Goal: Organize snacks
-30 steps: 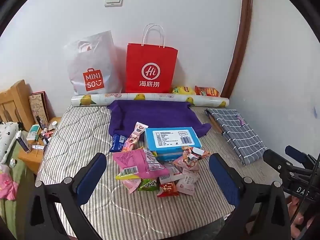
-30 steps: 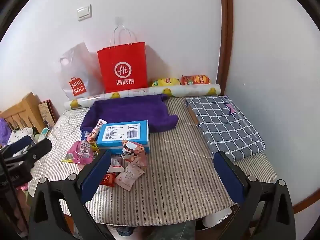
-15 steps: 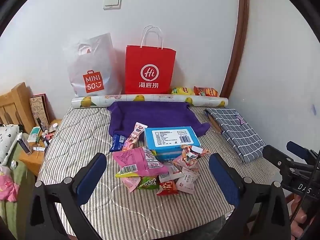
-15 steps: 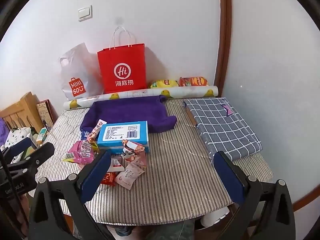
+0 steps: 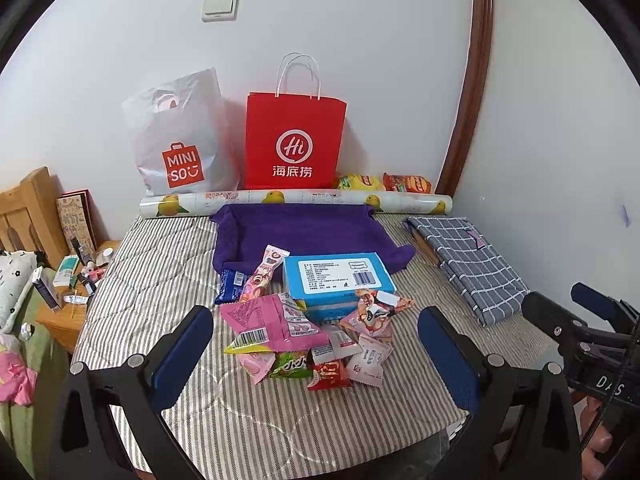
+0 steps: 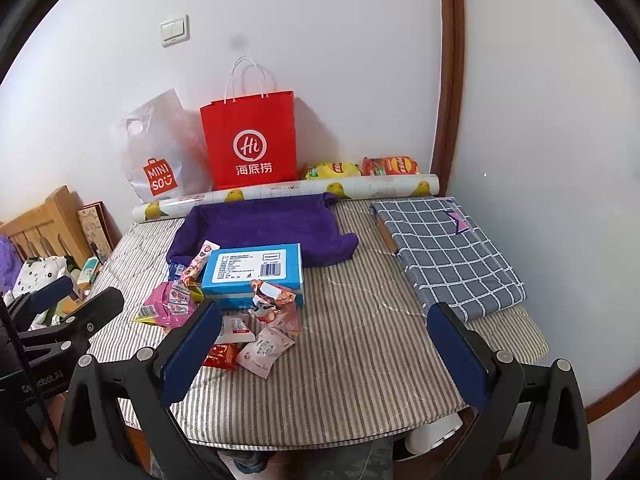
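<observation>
While both the left gripper (image 5: pixel 316 354) and right gripper (image 6: pixel 326 346) hang with jaws wide apart and nothing between them, the snack packets (image 5: pixel 320 340) lie heaped at frame centre, against the blue box (image 5: pixel 338 280) on the striped table (image 6: pixel 360 360).

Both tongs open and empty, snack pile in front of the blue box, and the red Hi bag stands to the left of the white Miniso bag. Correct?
One thing is off: the red Hi bag stands to the right of the white Miniso bag, as both wrist views show. The rest holds: left tongs and right tongs are open and empty, and the snack pile lies in front of the blue box.
</observation>
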`<act>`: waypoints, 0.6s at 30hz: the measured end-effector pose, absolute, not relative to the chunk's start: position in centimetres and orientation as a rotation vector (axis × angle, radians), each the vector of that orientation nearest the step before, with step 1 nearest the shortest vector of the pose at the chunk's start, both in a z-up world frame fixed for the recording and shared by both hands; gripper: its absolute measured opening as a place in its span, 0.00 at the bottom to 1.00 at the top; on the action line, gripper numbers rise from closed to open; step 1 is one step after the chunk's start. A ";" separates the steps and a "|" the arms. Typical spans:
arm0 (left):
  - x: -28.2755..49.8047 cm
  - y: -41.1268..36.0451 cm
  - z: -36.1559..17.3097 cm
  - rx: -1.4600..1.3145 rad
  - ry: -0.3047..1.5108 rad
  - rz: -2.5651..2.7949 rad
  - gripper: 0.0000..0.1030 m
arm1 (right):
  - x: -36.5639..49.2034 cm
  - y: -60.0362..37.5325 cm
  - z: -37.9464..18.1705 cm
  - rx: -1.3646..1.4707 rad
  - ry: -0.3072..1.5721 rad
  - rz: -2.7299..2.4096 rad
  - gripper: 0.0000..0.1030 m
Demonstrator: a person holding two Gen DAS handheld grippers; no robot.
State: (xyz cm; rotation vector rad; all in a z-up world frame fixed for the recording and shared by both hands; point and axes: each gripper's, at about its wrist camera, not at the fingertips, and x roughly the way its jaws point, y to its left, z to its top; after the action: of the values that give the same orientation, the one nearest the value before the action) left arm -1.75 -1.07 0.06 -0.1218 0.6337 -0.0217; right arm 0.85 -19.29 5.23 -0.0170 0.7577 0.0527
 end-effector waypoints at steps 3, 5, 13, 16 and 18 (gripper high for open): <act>-1.8 -1.2 0.1 -0.120 0.634 -0.020 1.00 | 0.8 -19.3 5.3 -0.011 0.755 0.057 0.98; -1.8 -1.2 0.1 -0.123 0.635 -0.022 1.00 | 0.7 -19.3 5.3 -0.010 0.753 0.059 0.98; -1.9 -1.7 0.0 -0.109 0.640 -0.027 1.00 | 0.6 -19.3 5.3 -0.004 0.753 0.061 0.98; -2.0 -1.6 -0.1 -0.113 0.641 -0.026 1.00 | 0.5 -19.3 5.3 -0.002 0.749 0.061 0.98; -2.2 -1.7 -0.1 -0.114 0.637 -0.025 1.00 | 0.4 -19.3 5.3 0.000 0.750 0.064 0.98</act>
State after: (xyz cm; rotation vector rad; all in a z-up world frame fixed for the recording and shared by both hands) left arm -2.19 -1.71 -0.12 -0.1137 0.6374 -0.0247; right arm 0.42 -19.33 5.28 0.0005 0.7495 0.0635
